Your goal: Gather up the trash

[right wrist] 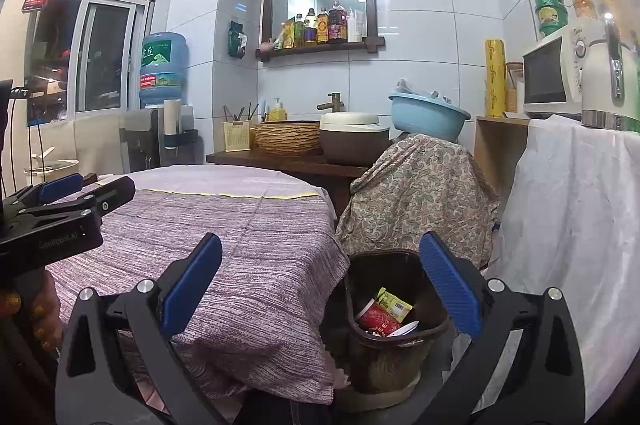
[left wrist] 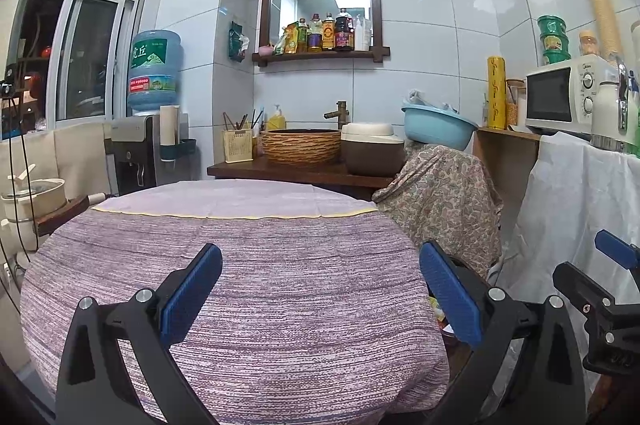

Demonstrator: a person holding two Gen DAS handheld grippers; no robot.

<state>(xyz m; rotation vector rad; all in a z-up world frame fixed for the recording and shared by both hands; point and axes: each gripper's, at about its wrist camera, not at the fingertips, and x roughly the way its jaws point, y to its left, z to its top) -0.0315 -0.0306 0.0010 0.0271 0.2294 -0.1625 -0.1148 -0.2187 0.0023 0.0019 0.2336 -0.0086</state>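
While both spread wide, empty | left gripper (left wrist: 320, 289) over tablecloth (left wrist: 240, 265) | right gripper (right wrist: 320, 285) at table-edge bin (right wrist: 394, 337)

Coarse woven cloth (left wrist: 248, 285) in mauve stripes, matt and rough, covers the table; a paisley printed fabric (right wrist: 416, 193) drapes the object beside it. The left gripper (left wrist: 320, 293) and right gripper (right wrist: 320, 285) show matt black plastic arms, ribbed blue pads (left wrist: 450, 295) and bright metal screws. The trash bin (right wrist: 394, 299) is dark smooth plastic holding glossy wrappers (right wrist: 384, 313); the wall tiles (left wrist: 400, 5) are glossy, the counter (left wrist: 280, 171) dark wood, the basin (left wrist: 302, 145) woven wicker.
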